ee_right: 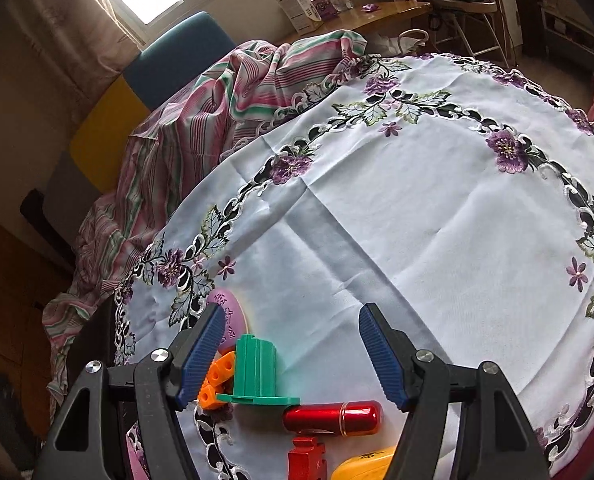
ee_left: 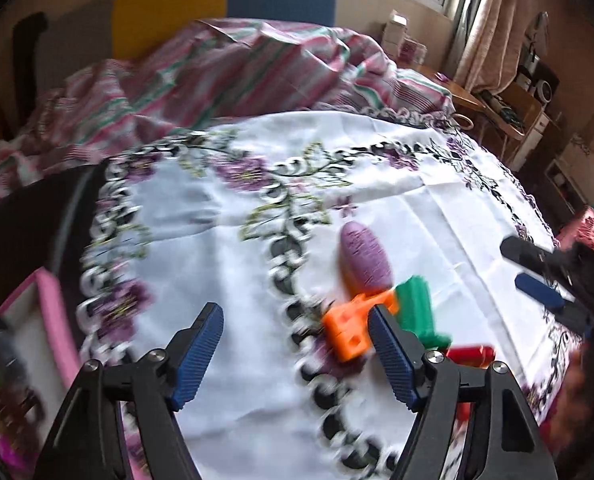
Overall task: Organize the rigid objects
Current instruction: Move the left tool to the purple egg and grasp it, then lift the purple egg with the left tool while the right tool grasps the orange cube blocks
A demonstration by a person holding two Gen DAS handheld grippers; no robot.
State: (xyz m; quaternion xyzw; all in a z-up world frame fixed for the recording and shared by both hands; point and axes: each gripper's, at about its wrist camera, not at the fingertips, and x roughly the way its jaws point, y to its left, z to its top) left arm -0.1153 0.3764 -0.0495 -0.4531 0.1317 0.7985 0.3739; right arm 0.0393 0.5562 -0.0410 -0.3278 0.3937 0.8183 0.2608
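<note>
Setting: a round surface (ee_right: 437,208) under a white embroidered cloth, with a striped sheet (ee_left: 225,68) heaped behind it.
Pink tray: a pink-rimmed tray (ee_left: 53,300) at the left edge of the left wrist view, seemingly already holding a few blurred items; what they are cannot be told.
Cluster left to sort: a purple oval piece (ee_right: 231,320), an orange block (ee_right: 219,380), a green flanged part (ee_right: 257,372), a red cylinder (ee_right: 335,418), a red block (ee_right: 307,460) and a yellow piece (ee_right: 363,466), all lying near one another at the near edge of the cloth.
Contacts: orange block touching the green flanged part; red cylinder just beside the green flange; the rest close, contact uncertain.
Left gripper (ee_left: 295,354): fingers released, bare cloth between them, orange block just beside the right finger; view motion-blurred.
Right gripper (ee_right: 291,354): fingers released above the cluster, the green flanged part seen between them, no pad pressing on it.
Progress: judged early to middle; at least six pieces remain unsorted on the cloth.
Remaining: each piece still to be picked up and, probably, placed in the tray.
</note>
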